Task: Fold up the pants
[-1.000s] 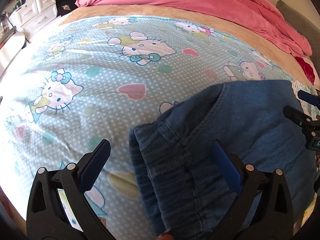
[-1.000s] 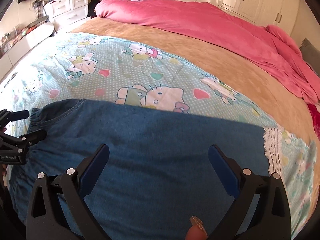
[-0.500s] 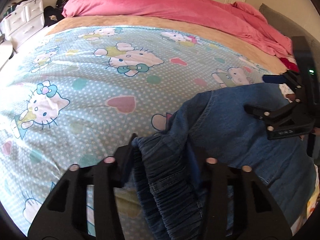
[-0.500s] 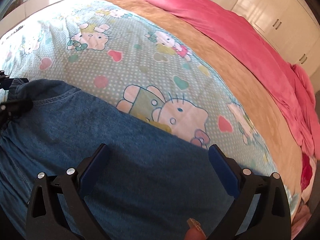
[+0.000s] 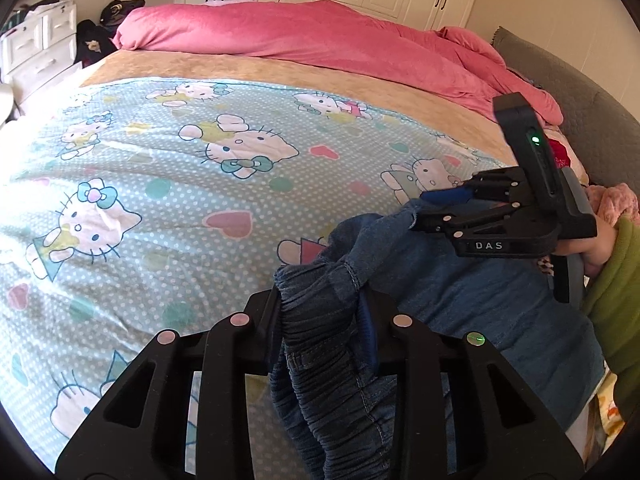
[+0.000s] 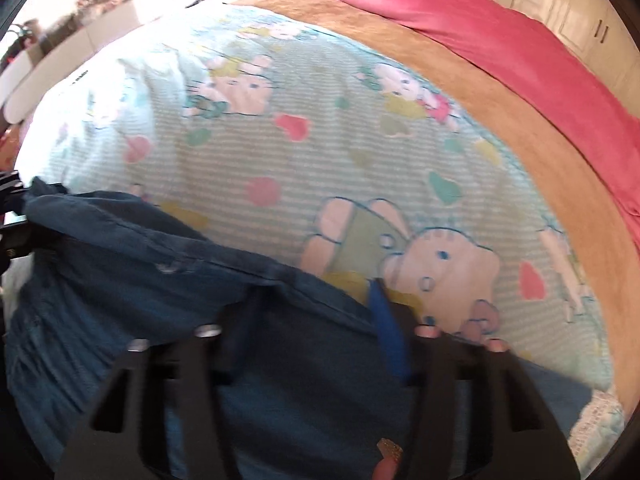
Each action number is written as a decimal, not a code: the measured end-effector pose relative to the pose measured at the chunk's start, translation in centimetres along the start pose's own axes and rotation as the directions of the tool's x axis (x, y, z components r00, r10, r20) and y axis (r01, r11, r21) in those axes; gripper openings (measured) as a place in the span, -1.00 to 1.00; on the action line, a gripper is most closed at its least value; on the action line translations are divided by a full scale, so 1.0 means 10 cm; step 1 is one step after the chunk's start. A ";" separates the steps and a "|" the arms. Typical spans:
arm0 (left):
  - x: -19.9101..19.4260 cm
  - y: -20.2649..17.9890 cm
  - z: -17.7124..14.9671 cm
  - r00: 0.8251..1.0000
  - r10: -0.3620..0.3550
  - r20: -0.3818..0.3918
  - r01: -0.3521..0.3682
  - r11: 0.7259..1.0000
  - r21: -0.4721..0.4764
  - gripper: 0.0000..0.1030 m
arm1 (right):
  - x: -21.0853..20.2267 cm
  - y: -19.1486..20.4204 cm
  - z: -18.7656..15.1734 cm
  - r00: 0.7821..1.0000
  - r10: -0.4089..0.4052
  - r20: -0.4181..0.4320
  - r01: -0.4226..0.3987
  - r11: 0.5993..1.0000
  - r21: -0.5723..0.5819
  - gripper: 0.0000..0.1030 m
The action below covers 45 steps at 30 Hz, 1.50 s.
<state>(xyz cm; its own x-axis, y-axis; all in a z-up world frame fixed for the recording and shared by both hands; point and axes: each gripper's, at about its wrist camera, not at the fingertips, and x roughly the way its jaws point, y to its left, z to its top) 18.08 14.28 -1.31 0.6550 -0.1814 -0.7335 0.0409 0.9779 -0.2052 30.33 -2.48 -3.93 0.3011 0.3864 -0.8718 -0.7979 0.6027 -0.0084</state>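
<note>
- Denim pants (image 5: 472,296) lie at 5 o'clock on the bed (image 5: 168,208), bunched, no tidy fold visible.
- Left claw (image 5: 324,320) clamps the elastic waistband.
- Right claw (image 6: 316,320) pinches the far edge; folding has barely begun.

We are seeing daylight coming in from the left, washing the left side of the printed sheet (image 5: 120,208) nearly white in both views. The pink duvet (image 5: 320,40) is staying evenly lit and well saturated. The left wrist picture is looking sharp; the right wrist picture is smearing with motion blur, so the sheet's cartoon prints and the denim pants (image 6: 160,280) are losing their edges. Fisheye distortion is bending the bed into a dome, and dark vignetting is rounding off every corner.
</note>
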 end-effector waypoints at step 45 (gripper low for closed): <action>-1.04 -0.27 -1.36 0.997 0.061 -0.043 -0.059 0.997 0.057 -0.31 | -1.55 1.80 -2.16 0.995 -0.019 0.098 -0.027 0.892 0.452 -0.89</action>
<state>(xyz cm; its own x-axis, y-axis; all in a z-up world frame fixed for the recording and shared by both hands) 0.93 12.13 -1.92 0.6235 -0.1257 -0.7717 0.0451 0.9911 -0.1250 0.05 -12.68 -1.15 0.3659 0.4415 -0.8193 -0.4838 0.8422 0.2378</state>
